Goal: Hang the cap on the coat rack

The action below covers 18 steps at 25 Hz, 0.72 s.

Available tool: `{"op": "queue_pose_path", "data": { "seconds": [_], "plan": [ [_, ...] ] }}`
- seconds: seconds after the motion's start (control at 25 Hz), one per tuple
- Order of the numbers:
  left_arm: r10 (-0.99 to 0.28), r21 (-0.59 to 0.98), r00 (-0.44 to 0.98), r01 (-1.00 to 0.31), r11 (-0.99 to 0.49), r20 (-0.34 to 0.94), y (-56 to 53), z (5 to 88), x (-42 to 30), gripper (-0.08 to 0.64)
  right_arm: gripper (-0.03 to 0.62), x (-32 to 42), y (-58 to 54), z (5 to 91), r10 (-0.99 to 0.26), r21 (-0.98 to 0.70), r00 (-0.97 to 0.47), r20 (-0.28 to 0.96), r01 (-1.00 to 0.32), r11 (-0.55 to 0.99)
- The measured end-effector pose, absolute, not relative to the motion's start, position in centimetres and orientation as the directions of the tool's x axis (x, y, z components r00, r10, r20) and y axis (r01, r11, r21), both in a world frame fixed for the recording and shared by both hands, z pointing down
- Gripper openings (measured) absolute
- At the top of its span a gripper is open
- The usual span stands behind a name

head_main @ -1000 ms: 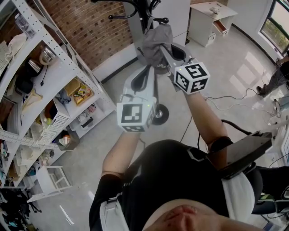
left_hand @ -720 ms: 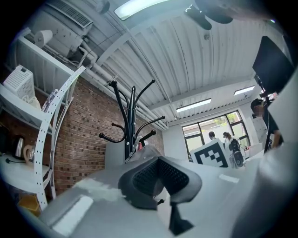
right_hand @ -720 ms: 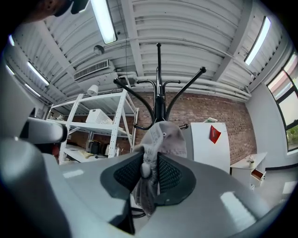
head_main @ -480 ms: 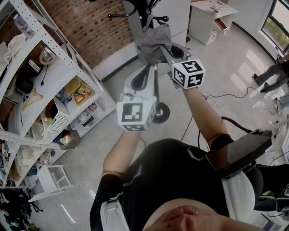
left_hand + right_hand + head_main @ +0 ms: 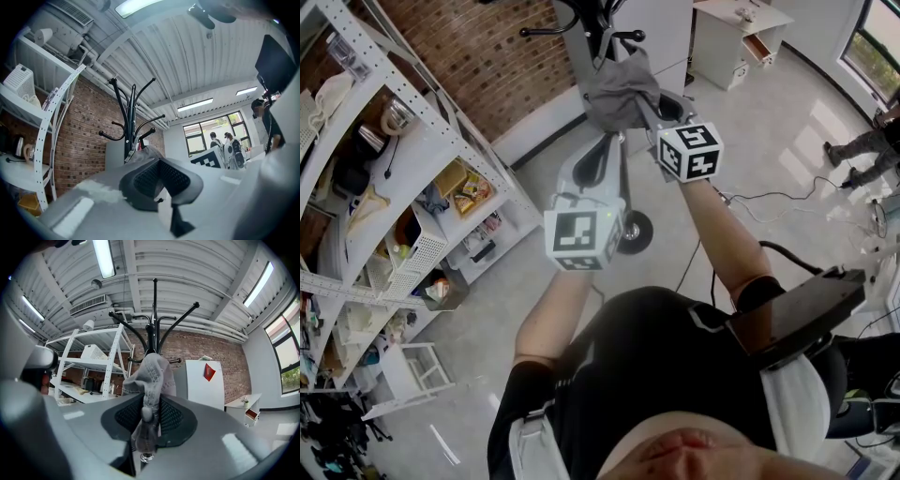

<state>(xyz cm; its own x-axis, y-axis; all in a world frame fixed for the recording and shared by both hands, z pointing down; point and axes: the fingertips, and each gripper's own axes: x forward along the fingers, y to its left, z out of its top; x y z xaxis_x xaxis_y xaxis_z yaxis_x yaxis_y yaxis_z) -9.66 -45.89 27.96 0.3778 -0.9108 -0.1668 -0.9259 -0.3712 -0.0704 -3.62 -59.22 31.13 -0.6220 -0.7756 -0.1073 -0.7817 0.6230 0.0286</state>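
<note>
A grey cap (image 5: pixel 619 91) hangs bunched from my right gripper (image 5: pixel 649 105), which is shut on its fabric. In the right gripper view the cap (image 5: pixel 151 376) is pinched between the dark pads (image 5: pixel 174 418) of that gripper (image 5: pixel 149 417). Straight beyond it stands the black coat rack (image 5: pixel 154 319) with curved hooks. From the head view the rack's (image 5: pixel 598 28) hooks lie just past the cap. My left gripper (image 5: pixel 602 157) is lower and to the left, shut with nothing in it. In the left gripper view the gripper (image 5: pixel 159 174) points at the rack (image 5: pixel 129 122), with the cap (image 5: pixel 146 152) peeking above its pads.
White metal shelving (image 5: pixel 412 178) full of clutter runs along the left, against a brick wall (image 5: pixel 478 47). A small wheel (image 5: pixel 634 234) sits on the floor below the grippers. A white cabinet (image 5: pixel 731 42), floor cables (image 5: pixel 769 202) and a person (image 5: pixel 862 150) are at the right.
My right gripper has shifted slightly left and toward the rack's pole with the cap still in it. The left gripper has stayed put.
</note>
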Motion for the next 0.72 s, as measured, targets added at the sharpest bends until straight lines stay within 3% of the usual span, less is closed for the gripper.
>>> {"op": "queue_pose_path", "data": {
  "seconds": [0.28, 0.72],
  "plan": [
    [-0.912, -0.059, 0.38, -0.925, -0.376, -0.154, -45.7, 28.2, -9.7, 0.069, 0.087, -3.4, -59.0, 31.7, -0.781, 0.036, -0.616, -0.102, -0.787, 0.616],
    [-0.91, -0.075, 0.396, -0.918, -0.389, -0.123, -44.7, 29.2, -9.2, 0.069, 0.16, -2.1, -57.3, 32.8, -0.785, 0.033, -0.612, -0.092, -0.79, 0.612]
  ]
}}
